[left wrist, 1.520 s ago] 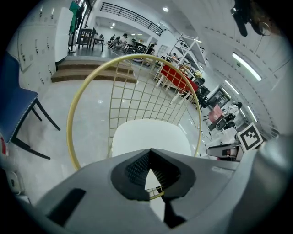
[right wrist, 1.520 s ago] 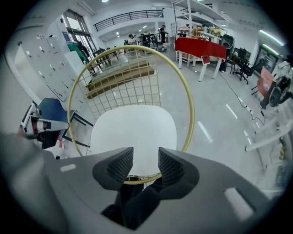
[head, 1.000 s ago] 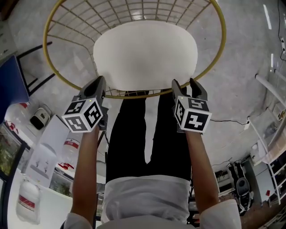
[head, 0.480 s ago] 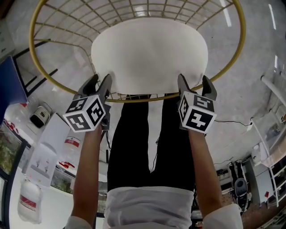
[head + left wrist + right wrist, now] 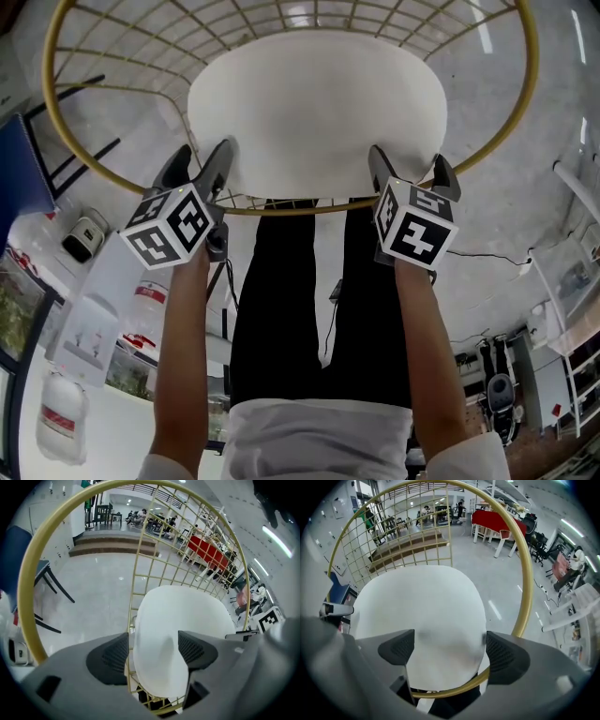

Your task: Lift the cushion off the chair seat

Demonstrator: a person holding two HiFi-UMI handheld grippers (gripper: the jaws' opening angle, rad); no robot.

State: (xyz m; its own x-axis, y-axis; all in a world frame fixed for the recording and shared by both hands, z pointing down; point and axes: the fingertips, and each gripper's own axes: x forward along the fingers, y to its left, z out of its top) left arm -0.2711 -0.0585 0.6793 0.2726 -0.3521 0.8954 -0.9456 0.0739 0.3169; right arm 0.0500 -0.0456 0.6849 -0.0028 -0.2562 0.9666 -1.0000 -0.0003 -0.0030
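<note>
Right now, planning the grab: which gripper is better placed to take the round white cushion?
Probably the right gripper: both grippers' jaws have just been opening, and the cushion fills its gap, while a gold wire bar also stands in the left gripper's.

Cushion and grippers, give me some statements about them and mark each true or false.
1. The white cushion rests in the gold wire chair. True.
2. The left gripper is clamped on the cushion. False: its jaws have just been opening and stand apart, with the cushion's edge between them unpressed.
3. The right gripper has its jaws apart. True; they have just been opening, with the cushion between them.
4. The cushion is black. False: it is white.
</note>
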